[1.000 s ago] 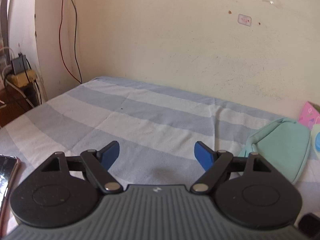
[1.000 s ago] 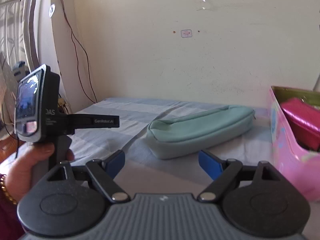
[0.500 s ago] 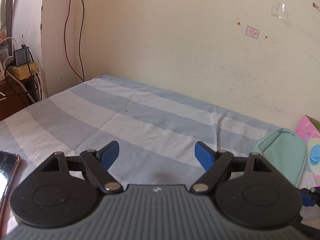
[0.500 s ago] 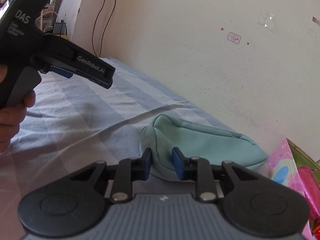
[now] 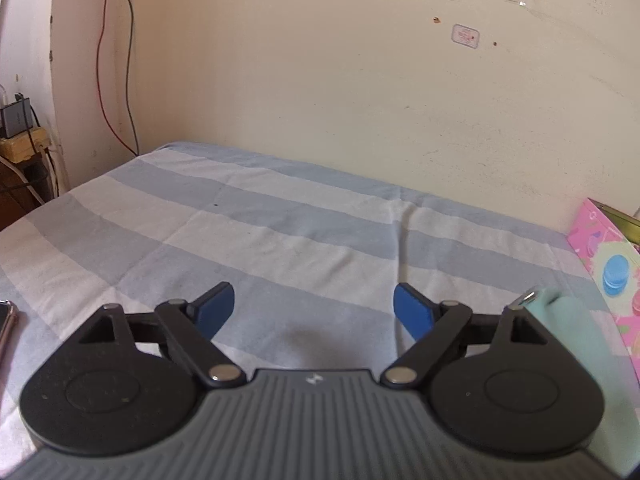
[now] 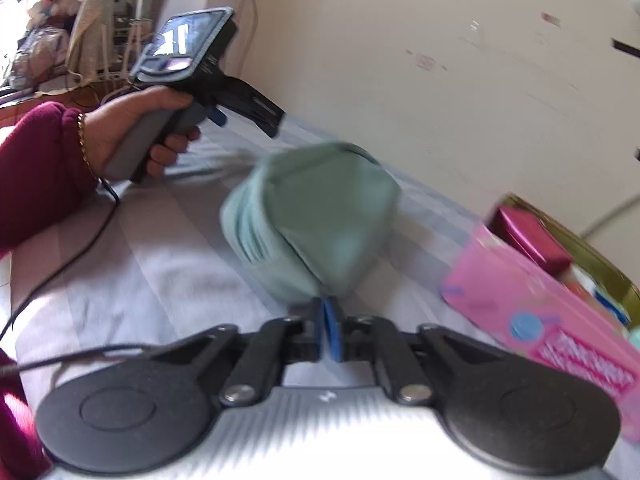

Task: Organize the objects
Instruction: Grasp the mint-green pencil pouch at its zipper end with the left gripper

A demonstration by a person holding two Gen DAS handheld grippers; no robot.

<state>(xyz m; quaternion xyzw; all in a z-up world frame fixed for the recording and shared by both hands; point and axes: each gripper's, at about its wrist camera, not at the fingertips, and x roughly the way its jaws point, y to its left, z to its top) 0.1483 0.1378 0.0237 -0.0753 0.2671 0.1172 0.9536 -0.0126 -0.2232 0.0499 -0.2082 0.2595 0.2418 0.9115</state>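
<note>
A mint-green zip pouch (image 6: 316, 216) lies bunched up on the striped bedsheet (image 5: 280, 232), blurred with motion. My right gripper (image 6: 327, 320) is shut on the pouch's near edge, with the fabric pinched between the blue pads. In the left wrist view the pouch (image 5: 568, 332) shows at the right, just behind that gripper's right arm. My left gripper (image 5: 314, 308) hovers over bare sheet, its jaws opening with nothing between them. A pink printed box (image 6: 540, 320) stands open to the right of the pouch.
The pink box (image 5: 608, 256) sits by the wall and holds a magenta item (image 6: 528, 232). A phone (image 5: 6, 328) lies at the sheet's left edge. A hand (image 6: 132, 132) in a maroon sleeve holds the left tool, and a black cable (image 6: 60, 264) trails over the sheet. Shelves and wires crowd the far left.
My right gripper went from wide open to shut on the pouch's edge, then swung and rolled. The pouch has bunched up and shifted. The left jaws stand slightly wider.
</note>
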